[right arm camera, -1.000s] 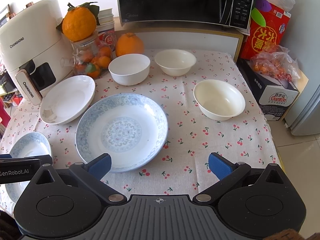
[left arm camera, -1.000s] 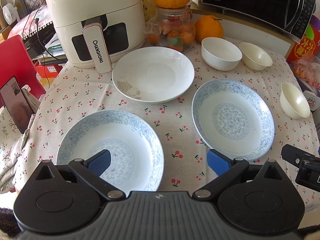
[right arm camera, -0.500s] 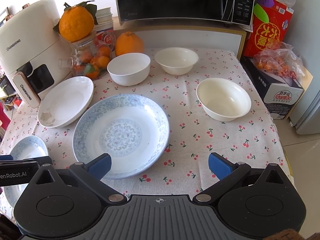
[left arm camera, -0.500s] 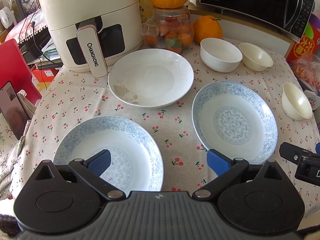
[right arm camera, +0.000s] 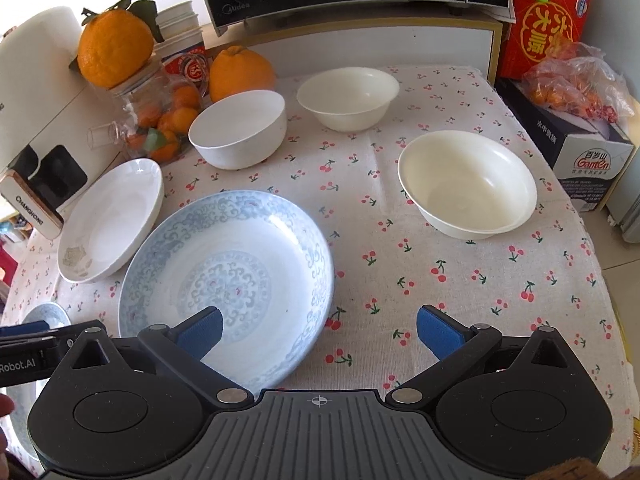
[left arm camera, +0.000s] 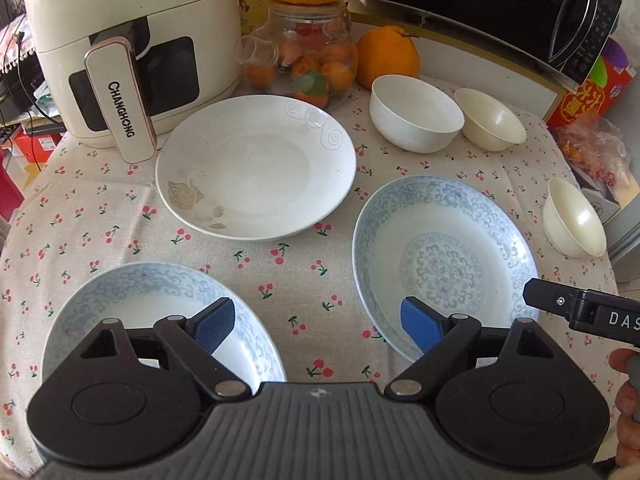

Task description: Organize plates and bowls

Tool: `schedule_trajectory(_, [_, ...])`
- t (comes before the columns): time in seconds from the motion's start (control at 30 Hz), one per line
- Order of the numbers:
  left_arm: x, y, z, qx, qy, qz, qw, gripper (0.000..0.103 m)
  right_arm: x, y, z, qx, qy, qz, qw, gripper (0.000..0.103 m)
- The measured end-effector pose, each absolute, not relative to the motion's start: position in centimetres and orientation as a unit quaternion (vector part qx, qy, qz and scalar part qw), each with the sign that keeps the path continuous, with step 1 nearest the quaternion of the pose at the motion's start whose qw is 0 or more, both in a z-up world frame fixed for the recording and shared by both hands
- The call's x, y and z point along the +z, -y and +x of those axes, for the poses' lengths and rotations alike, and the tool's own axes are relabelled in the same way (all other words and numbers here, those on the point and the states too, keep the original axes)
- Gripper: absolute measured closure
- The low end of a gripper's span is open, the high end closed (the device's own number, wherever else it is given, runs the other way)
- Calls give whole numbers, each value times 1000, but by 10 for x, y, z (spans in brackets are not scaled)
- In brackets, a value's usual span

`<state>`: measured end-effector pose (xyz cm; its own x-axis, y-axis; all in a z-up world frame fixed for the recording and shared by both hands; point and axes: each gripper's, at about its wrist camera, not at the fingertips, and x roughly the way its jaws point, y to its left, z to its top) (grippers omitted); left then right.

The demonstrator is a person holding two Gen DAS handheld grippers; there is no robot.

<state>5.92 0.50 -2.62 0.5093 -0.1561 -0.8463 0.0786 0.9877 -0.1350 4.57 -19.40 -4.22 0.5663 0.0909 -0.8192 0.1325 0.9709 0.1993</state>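
Observation:
In the left wrist view a blue-patterned plate [left arm camera: 132, 300] lies at the near left, a second blue-patterned plate [left arm camera: 444, 256] at the right, and a plain white plate [left arm camera: 256, 164] behind them. A white bowl [left arm camera: 416, 114] and two cream bowls [left arm camera: 490, 124] [left arm camera: 574, 218] stand further back and right. My left gripper [left arm camera: 318, 326] is open and empty above the gap between the blue plates. My right gripper [right arm camera: 320, 330] is open and empty over the near edge of the right blue plate [right arm camera: 228, 276]; the cream bowl [right arm camera: 468, 184] is ahead to its right.
A white air fryer [left arm camera: 128, 40] stands at the back left, beside a glass jar of fruit [left arm camera: 308, 60] topped by an orange. A black microwave [left arm camera: 500, 8] sits behind on a shelf. A red box [right arm camera: 548, 16] and a bagged carton [right arm camera: 576, 128] stand right of the table.
Both grippers have moved forward and lower over the table, so plates and bowls look closer. Both stay open. Nothing on the table has moved.

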Motion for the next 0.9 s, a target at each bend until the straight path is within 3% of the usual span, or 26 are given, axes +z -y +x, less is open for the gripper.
schedule_trajectory(0.2, [-36, -8, 75, -105, -490, -90, 861, 37, -52, 217, 61, 2, -462, 192, 866, 3])
schedule_trajectory(0.3, [-43, -8, 81, -112, -494, -107, 856, 53, -59, 225, 66, 10, -463, 226, 857, 17])
schedule_trajectory(0.47, [-54, -7, 87, -111, -496, -107, 855, 75, -69, 234, 69, 19, -462, 267, 846, 55])
schedule_trajectory(0.57, [-58, -8, 89, -119, -493, -118, 854, 86, -72, 236, 71, 22, -456, 275, 846, 70])
schedule_trajectory(0.67, [-59, -6, 90, -132, -487, -125, 854, 96, -77, 239, 73, 26, -455, 293, 841, 78])
schedule_trajectory(0.7, [-59, -5, 89, -131, -485, -124, 856, 96, -79, 239, 74, 29, -455, 298, 839, 85])
schedule_trajectory(0.77, [-59, -4, 88, -128, -481, -123, 859, 96, -81, 239, 75, 27, -453, 298, 840, 88])
schedule_trajectory(0.9, [-59, -5, 90, -134, -481, -135, 856, 97, -75, 234, 74, 13, -444, 265, 855, 90])
